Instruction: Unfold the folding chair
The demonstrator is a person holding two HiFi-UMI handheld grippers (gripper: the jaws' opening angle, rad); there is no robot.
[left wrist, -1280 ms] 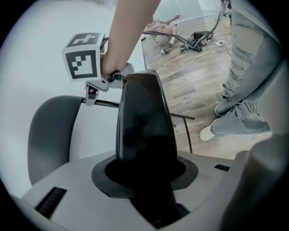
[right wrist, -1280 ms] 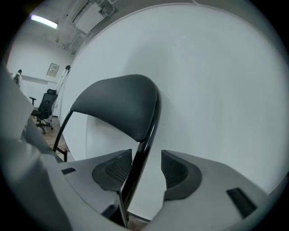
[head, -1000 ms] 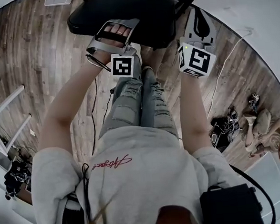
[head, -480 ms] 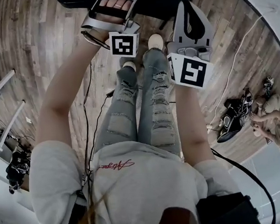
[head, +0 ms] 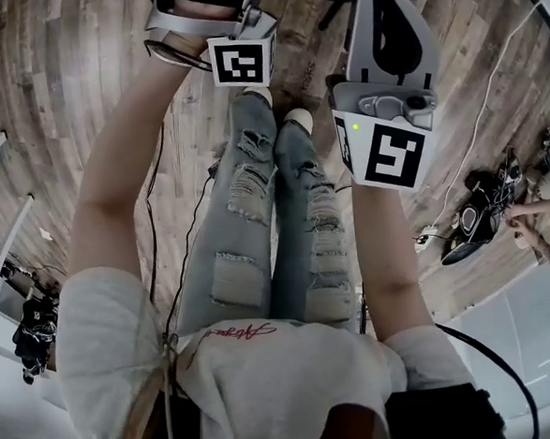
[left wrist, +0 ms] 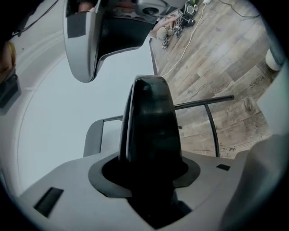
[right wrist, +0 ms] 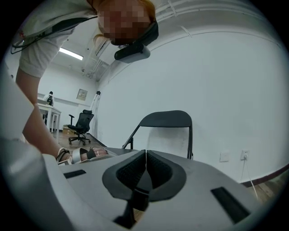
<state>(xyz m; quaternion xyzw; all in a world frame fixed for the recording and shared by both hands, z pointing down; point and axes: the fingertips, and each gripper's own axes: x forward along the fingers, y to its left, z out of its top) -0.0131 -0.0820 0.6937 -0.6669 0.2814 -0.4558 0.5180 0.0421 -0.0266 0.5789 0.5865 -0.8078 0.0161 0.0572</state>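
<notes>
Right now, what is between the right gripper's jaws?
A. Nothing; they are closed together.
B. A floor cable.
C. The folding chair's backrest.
A: the right gripper shows its pads meeting with nothing between them; the folding chair stands beyond it, by the wall.

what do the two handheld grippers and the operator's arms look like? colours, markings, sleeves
Left gripper and right gripper: light grey moulded shells, black jaw pads. Each carries a white cube with black square markers: left cube, right cube; a small green light sits by the right one. Short pale T-shirt sleeves, forearms bare. Left jaws are opening, nothing between them.
</notes>
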